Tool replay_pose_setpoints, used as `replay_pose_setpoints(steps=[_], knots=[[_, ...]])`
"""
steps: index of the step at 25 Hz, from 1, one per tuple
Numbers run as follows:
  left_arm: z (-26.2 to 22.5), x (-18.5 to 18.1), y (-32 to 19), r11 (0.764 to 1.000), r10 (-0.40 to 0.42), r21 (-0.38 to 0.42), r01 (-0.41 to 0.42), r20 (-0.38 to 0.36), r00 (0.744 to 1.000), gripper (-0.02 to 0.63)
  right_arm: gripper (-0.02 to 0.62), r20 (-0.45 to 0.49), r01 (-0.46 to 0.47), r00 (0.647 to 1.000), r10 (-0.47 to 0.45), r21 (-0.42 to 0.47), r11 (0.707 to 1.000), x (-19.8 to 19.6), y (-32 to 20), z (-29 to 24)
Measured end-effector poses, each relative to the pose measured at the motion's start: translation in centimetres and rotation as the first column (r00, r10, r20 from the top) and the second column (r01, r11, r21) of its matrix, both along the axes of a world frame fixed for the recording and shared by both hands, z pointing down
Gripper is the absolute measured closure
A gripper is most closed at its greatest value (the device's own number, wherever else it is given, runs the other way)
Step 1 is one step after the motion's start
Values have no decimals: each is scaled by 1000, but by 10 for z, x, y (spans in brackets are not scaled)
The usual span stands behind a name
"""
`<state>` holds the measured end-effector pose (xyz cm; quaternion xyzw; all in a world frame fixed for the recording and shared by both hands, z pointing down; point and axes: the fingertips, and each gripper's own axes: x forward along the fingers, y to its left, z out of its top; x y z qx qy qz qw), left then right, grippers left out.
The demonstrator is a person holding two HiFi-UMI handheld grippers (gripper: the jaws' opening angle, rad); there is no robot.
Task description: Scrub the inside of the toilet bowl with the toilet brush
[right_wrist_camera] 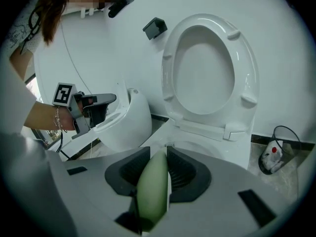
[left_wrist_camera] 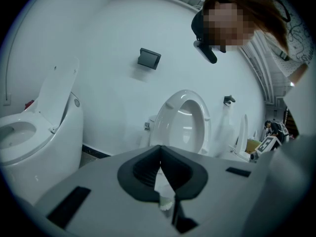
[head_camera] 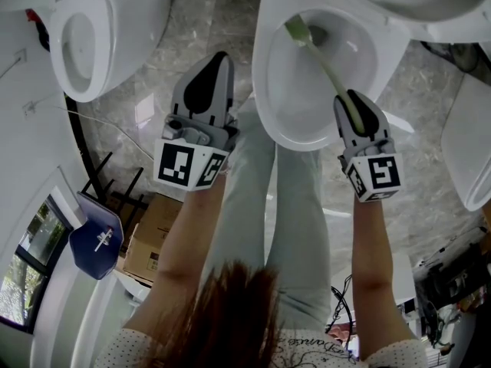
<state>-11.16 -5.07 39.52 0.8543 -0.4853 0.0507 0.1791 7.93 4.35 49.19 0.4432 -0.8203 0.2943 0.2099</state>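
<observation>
We logged the right gripper [head_camera: 354, 107] with its jaws pinching the pale green handle of the toilet brush [head_camera: 328, 66]. In the right gripper view the handle sat clamped between the dark pads [right_wrist_camera: 185, 169]. The brush reached into the toilet bowl [head_camera: 278, 117], and its head lay against the inner wall on the bowl's left side. We noted the left gripper [head_camera: 209, 67] with jaws pressed together on nothing, held over the grey floor [head_camera: 192, 21] just left of the bowl's rim
</observation>
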Motion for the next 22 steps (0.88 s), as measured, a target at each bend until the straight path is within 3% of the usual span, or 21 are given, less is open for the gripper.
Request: replay_pose_setpoints(steps=[12, 22], knots=[[0, 0, -1, 1000, 1, 0, -1, -1, 1000, 603, 477, 54, 149, 988, -147, -38, 988, -27, 40, -7], [-2, 6, 6, 1000, 16, 2, -16, -2, 1000, 603, 476, 113, 178, 979, -168, -83, 981, -31, 81, -14]])
